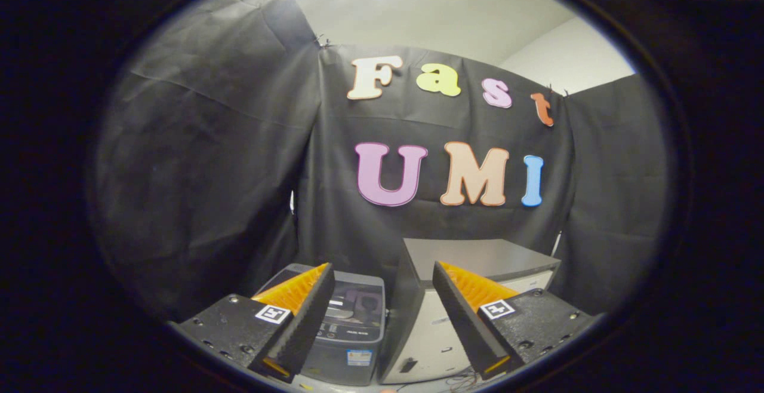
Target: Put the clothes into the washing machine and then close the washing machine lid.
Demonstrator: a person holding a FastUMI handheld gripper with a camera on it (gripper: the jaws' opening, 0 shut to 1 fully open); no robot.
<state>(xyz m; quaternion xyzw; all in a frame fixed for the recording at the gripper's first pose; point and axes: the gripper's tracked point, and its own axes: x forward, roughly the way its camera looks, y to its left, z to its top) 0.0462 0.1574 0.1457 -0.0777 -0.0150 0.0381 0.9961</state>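
Note:
My gripper [382, 297] is open, its two fingers spread wide with nothing between them. Beyond the left finger stands a small grey washing machine [349, 327] with a dark glossy lid [358, 306] lying flat on top; I cannot tell for sure whether it is fully closed. The machine is some way ahead and below the fingertips. I see no clothes between the fingers or on the machine.
A taller grey cabinet [471, 261] with a flat top stands right beside the machine, beyond the right finger. Black cloth walls [209, 172] close the booth behind and on both sides. A white ceiling [430, 11] shows above.

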